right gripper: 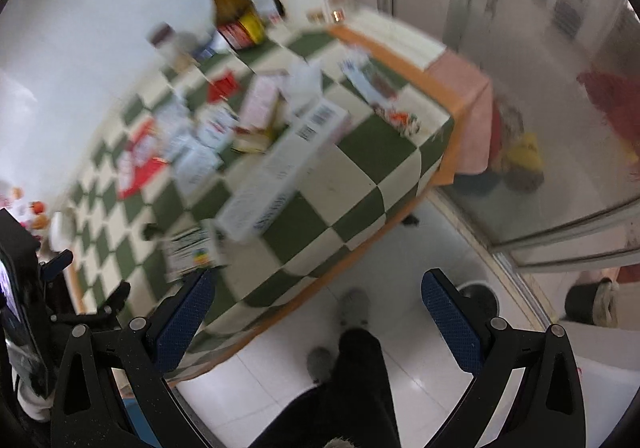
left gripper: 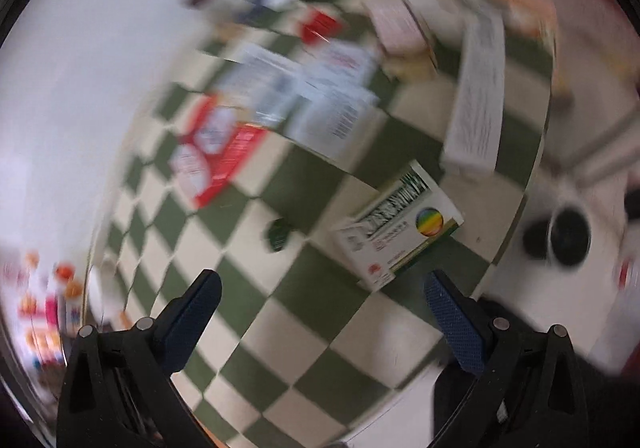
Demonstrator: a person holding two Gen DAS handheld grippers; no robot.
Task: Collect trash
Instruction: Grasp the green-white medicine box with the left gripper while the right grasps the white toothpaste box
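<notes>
- Two grippers hang over a bench [left gripper: 320, 332] covered in a green-and-cream checked cloth, both with jaws spread wide and nothing between them.
- Most of the trash is empty cartons scattered across the cloth; motion blur smears nearly all their print.
- Nearest the left gripper [left gripper: 322, 288] lies a white-and-green medicine box [left gripper: 400, 228] with a rainbow-coloured circle on its face, flat on the cloth near the bench edge. Its green band carries bold lettering and there is a small red mark at one corner, but none of it can be read.
- Beyond it lies a long white carton [left gripper: 478, 87] with lines of dark print, too blurred to read; the right wrist view shows barcodes on this long white carton [right gripper: 280, 163].
- A red-and-white packet [left gripper: 214, 151] lies flat to the left, and pale boxes with a barcode [left gripper: 320, 107] are piled in the middle.
- A small dark green scrap [left gripper: 278, 234] sits alone on a cream square.
- At the far end stands a brown bottle [right gripper: 228, 3] with a red-and-yellow label, text unreadable.
- The right gripper [right gripper: 318, 288] is held off the bench corner, above white floor tiles [right gripper: 420, 360], over the person's dark trouser leg [right gripper: 352, 380] and grey slippers [right gripper: 354, 306].
- A dark bin [left gripper: 568, 234] stands on the floor just past the bench edge.
</notes>
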